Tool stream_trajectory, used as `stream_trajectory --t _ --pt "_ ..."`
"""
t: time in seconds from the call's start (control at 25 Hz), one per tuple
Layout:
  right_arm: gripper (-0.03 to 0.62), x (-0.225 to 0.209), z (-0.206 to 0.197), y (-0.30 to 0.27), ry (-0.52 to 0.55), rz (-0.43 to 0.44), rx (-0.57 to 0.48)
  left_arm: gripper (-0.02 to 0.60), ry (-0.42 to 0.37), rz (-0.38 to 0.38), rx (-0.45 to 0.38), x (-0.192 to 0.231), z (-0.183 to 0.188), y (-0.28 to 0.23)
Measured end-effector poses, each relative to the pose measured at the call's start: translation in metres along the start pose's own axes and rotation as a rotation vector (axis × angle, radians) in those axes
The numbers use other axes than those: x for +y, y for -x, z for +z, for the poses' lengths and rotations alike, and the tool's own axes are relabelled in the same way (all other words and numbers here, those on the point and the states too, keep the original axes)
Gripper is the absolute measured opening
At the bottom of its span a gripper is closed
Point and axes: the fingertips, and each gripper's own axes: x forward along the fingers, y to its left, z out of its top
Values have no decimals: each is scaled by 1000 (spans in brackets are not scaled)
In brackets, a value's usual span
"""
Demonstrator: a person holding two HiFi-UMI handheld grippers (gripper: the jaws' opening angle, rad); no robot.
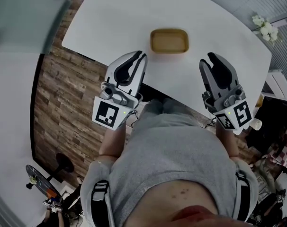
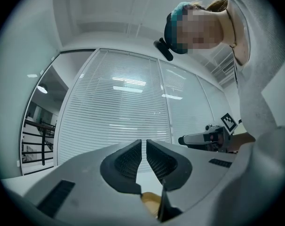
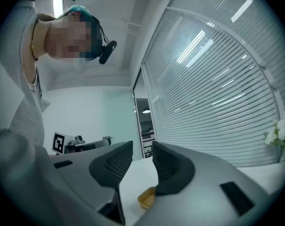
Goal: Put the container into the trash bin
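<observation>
Head view: our right hand-held gripper (image 1: 208,60) is half open and empty; our left hand-held gripper (image 1: 140,56) is closed. Let's pinch the container (image 1: 169,41) ahead by its rim.

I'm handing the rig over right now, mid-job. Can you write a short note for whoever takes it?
Left tool: jaws together, holding nothing.
Right tool: jaws apart, nothing between them.
Container: tan, sits on the white table ahead of the person, between the two tools, touched by neither.
Trash bin: not in any view; locate it first.
Done: nothing yet, the container is ungrasped.
Left: grip the container, carry it to the bin, release it inside.
</observation>
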Motion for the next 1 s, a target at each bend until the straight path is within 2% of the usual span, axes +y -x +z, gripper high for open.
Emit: stream_trajectory --t 0.04,0.52,0.68,1.0 --pt "175 0 -1 -1 -6 2 6 14 -2 3 0 0 0 0" --pt "175 -4 -10 -7 -30 6 31 20 2 30 17 5 -6 -1" --pt "175 -5 -11 -7 -33 8 36 78 10 32 27 5 -8 -1" --pt "196 -13 -14 -12 -58 -31 38 100 15 43 45 12 -15 -3"
